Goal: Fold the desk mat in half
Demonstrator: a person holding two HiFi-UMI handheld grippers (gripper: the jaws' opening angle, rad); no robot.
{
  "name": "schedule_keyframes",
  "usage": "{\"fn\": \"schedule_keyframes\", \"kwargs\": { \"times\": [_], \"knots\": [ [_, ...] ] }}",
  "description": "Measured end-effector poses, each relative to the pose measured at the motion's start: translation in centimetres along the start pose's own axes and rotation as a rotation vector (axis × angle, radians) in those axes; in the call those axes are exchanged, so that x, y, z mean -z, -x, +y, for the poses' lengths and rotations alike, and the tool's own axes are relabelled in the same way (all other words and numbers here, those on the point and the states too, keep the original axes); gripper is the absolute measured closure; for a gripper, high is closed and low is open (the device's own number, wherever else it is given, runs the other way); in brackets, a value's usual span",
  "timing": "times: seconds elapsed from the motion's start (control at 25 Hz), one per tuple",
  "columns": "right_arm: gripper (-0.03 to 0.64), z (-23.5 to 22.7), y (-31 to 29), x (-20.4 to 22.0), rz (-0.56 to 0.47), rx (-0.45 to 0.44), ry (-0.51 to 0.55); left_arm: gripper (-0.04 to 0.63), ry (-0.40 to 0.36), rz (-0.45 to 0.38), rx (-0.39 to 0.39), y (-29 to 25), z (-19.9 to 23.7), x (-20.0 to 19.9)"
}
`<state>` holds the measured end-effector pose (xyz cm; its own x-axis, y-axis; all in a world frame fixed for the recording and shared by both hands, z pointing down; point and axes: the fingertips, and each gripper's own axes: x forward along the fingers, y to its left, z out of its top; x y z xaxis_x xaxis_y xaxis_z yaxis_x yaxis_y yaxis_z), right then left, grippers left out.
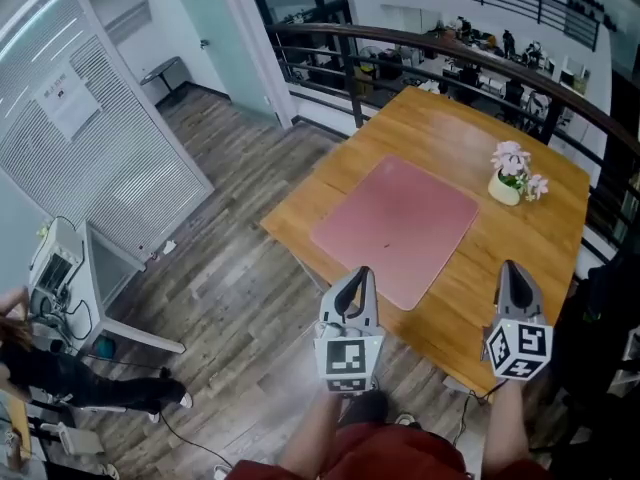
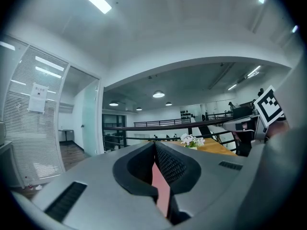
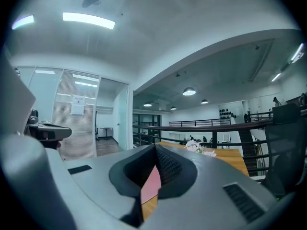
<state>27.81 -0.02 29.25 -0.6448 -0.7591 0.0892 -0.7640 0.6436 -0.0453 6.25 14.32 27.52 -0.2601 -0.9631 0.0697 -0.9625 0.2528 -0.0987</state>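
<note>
Tabletop (image 1: pixel 520 258): wooden; it carries the mat and a small flower pot.
Desk mat (image 1: pixel 395 226): pink with rounded corners. It lies flat and fully spread on the middle of the tabletop, one corner toward the near edge. No crease or raised edge is visible.
Progress: judged not begun. No fold has been made, so grasping an edge, lifting it and laying it over all remain.
Left hand-held gripper (image 1: pixel 357 273): jaws closed together and empty, near the mat's near corner but not on it.
Right hand-held gripper (image 1: pixel 510 268): jaws closed and empty, to the right of the mat.
Flower pot (image 1: pixel 510 180): just beyond the mat's far right corner and clear of it.
</note>
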Motion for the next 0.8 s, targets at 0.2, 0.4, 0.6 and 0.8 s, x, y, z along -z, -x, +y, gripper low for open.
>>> {"fn": "schedule_keyframes", "kwargs": {
  "times": [0.2,0.4,0.6,0.8],
  "knots": [
    [0.607,0.8,-3.6,-1.3,-0.013,0.053,0.006,0.575,-0.004,-0.009,0.053,-3.9,2.7,-0.4],
    [0.607,1.7,-6.6,-2.5,-0.028,0.098,0.023,0.575,-0.007,-0.026,0.103,-7.3,4.8,-0.8],
    [0.607,1.6,-9.2,-2.2,-0.022,0.148,0.013,0.576,0.01,-0.027,0.154,-11.0,6.0,-0.1],
    [0.607,-0.1,-9.9,-1.4,-0.014,0.213,0.007,0.575,0.013,-0.023,0.223,-13.6,4.9,0.8]
  ]
}}
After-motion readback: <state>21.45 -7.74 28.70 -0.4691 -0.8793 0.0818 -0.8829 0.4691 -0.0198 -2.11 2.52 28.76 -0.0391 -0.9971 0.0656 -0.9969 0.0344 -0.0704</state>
